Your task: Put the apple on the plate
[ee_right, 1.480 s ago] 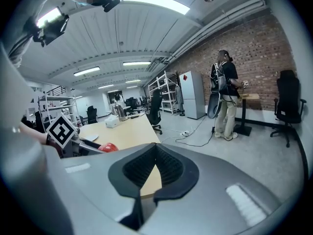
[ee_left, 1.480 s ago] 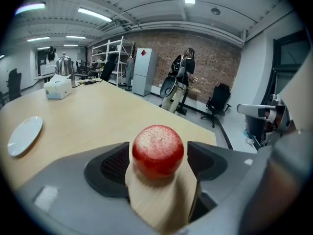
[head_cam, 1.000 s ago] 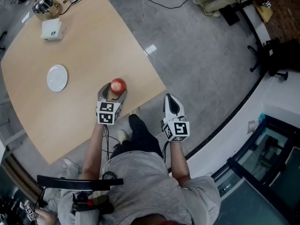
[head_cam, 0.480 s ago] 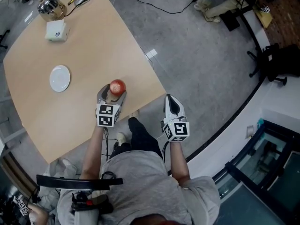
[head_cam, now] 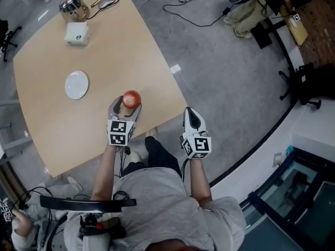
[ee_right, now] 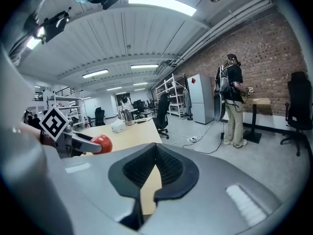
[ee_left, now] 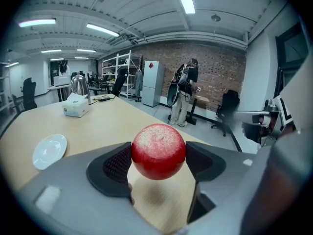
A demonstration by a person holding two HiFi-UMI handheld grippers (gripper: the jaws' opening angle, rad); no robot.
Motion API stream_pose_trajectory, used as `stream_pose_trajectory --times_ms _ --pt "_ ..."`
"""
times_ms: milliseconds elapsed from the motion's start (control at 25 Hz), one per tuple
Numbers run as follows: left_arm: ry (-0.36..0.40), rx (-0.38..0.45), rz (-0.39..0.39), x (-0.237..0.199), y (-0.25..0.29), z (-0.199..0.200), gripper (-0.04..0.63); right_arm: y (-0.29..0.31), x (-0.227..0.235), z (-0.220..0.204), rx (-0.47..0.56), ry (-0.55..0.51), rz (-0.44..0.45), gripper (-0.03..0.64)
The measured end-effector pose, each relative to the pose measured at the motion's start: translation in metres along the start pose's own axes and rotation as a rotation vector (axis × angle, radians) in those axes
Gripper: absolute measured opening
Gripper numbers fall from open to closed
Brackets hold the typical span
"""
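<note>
A red apple (head_cam: 131,99) is clamped between the jaws of my left gripper (head_cam: 125,104), lifted a little above the wooden table (head_cam: 104,46); its shadow falls on the wood below. In the left gripper view the apple (ee_left: 158,151) fills the gap between both pads. A small white plate (head_cam: 76,84) lies empty on the table, to the left of and beyond the apple; the plate (ee_left: 49,150) shows at lower left in the left gripper view. My right gripper (head_cam: 192,118) hangs off the table's near edge over the floor, jaws shut and empty (ee_right: 155,173).
A white tissue box (head_cam: 77,33) and a metal kettle (head_cam: 71,6) stand at the table's far end. Cables (head_cam: 193,9) and bags (head_cam: 248,7) lie on the grey floor to the right. A person (ee_left: 184,94) stands by a far desk.
The head view has shifted, so the table, plate and box sit further right and lower in frame. Both grippers keep nearly the same places, the left still holding the apple.
</note>
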State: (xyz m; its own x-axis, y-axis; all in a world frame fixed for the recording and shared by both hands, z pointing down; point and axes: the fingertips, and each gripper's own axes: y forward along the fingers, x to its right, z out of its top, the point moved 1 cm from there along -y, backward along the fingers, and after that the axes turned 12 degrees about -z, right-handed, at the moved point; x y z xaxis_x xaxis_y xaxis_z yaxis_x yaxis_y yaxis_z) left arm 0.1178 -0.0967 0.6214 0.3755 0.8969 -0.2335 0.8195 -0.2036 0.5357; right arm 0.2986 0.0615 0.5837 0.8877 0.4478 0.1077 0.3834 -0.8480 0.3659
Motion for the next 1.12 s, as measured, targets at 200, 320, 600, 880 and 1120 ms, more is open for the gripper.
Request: stream_pose_trajectory --times_ms 200,320,600,880,1120 --pt "-0.009 0.044 0.052 -0.004 -0.025 0.015 0.368 0.004 -0.013 0.01 0.004 -0.017 0.047 0.008" --pt "-0.02 0.066 0.088 -0.008 -0.04 0.023 0.368 0.007 -0.023 0.016 0.006 -0.028 0.084 0.008" --pt "-0.05 0.12 0.188 -0.02 -0.081 0.027 0.368 0.011 -0.05 0.028 0.019 -0.07 0.171 0.007" --pt "-0.08 0.161 0.291 -0.038 -0.118 0.028 0.368 0.018 -0.077 0.036 0.023 -0.093 0.253 0.008" --pt "-0.097 0.198 0.369 -0.054 -0.141 0.025 0.368 0.029 -0.105 0.031 0.021 -0.12 0.337 0.007"
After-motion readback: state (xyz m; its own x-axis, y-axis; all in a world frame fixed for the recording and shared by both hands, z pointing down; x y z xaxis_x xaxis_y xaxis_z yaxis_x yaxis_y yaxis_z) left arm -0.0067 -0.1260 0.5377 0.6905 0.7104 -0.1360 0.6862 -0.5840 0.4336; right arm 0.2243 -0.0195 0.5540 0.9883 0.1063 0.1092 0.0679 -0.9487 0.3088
